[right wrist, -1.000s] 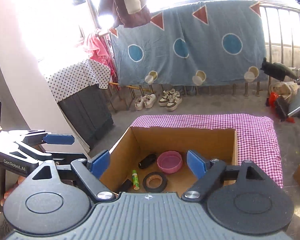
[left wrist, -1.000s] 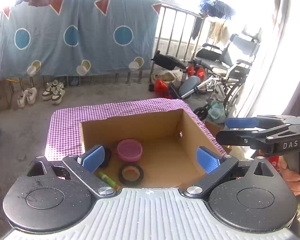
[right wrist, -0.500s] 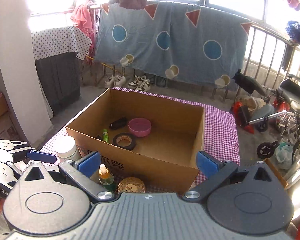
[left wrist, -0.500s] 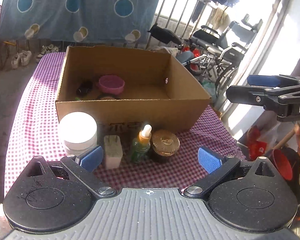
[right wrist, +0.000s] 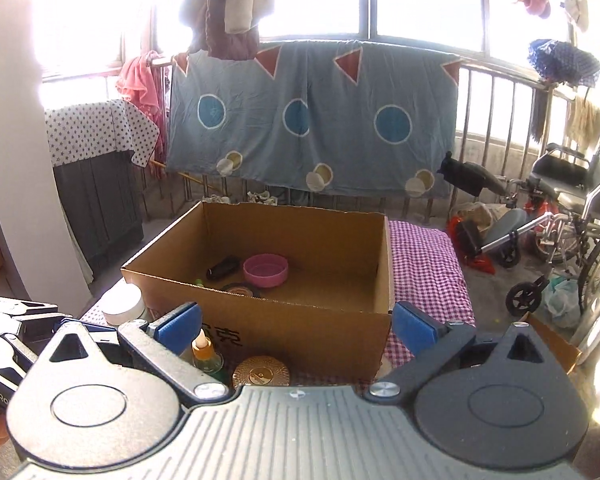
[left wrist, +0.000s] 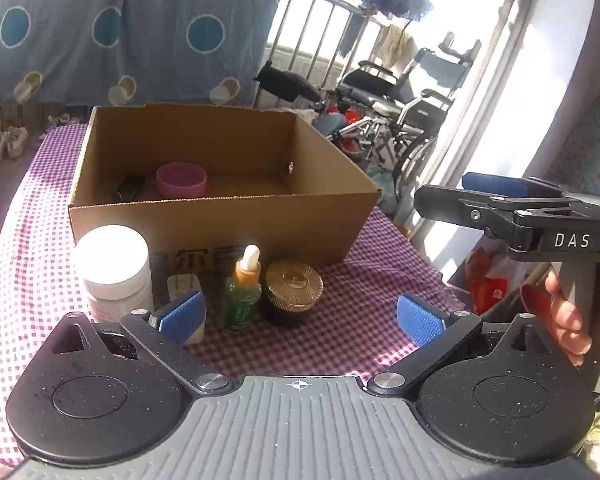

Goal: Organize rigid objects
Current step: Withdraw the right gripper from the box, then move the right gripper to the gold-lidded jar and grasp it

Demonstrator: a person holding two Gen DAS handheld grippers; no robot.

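Note:
An open cardboard box (left wrist: 220, 220) stands on the checked table; it also shows in the right wrist view (right wrist: 284, 320). Inside lie a pink bowl (left wrist: 181, 179), a black object (left wrist: 128, 186) and a tape roll (right wrist: 240, 289). In front of the box stand a white jar (left wrist: 114, 268), a small white block (left wrist: 183, 286), a green dropper bottle (left wrist: 244, 290) and a gold-lidded jar (left wrist: 294, 290). My left gripper (left wrist: 300, 316) is open and empty, just short of these items. My right gripper (right wrist: 296, 322) is open and empty, to the right, above the table edge.
The purple checked cloth (left wrist: 360, 328) covers the table. A wheelchair (right wrist: 572, 216) and clutter stand on the floor to the right. A blue sheet (right wrist: 312, 120) hangs on the railing behind. A dotted-cloth cabinet (right wrist: 96, 168) stands at the left.
Both grippers have pulled back from over the box and come lower. The row of items in front of the box has come into view. Both stay open and empty.

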